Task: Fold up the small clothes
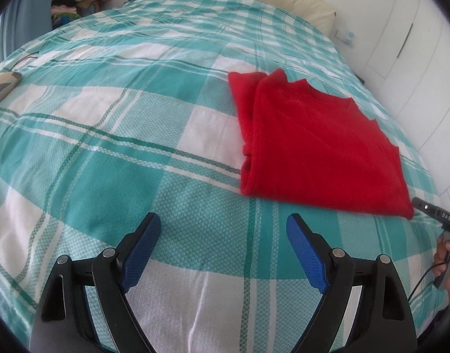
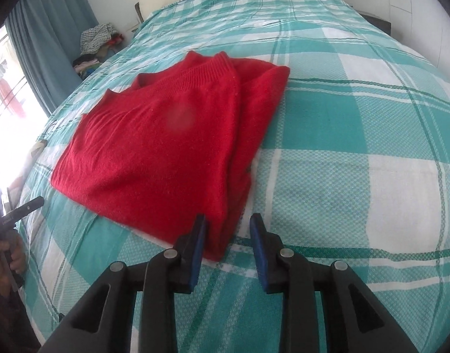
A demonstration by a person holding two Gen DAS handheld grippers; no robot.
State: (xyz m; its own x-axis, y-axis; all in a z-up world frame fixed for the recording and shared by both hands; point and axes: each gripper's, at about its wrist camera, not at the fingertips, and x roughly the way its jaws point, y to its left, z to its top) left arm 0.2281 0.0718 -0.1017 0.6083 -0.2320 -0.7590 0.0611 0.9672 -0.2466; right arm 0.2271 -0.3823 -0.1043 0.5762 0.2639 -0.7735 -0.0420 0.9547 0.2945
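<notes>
Red sweater (image 1: pixel 313 150) folded, flat on bed (image 1: pixel 122 135) over teal-and-white checked cover, sleeve tucked along one long side, ribbed collar toward headboard end. Left claw (image 1: pixel 223 253) spread wide, nothing between blue pads, over bare cover just short of sweater's near edge. Right claw (image 2: pixel 228 250) partly open, pads apart and gripping nothing, near corner of sweater showing in gap between them. Clothes pile (image 2: pixel 97 41) in far corner by blue curtain (image 2: pixel 45 38).
</notes>
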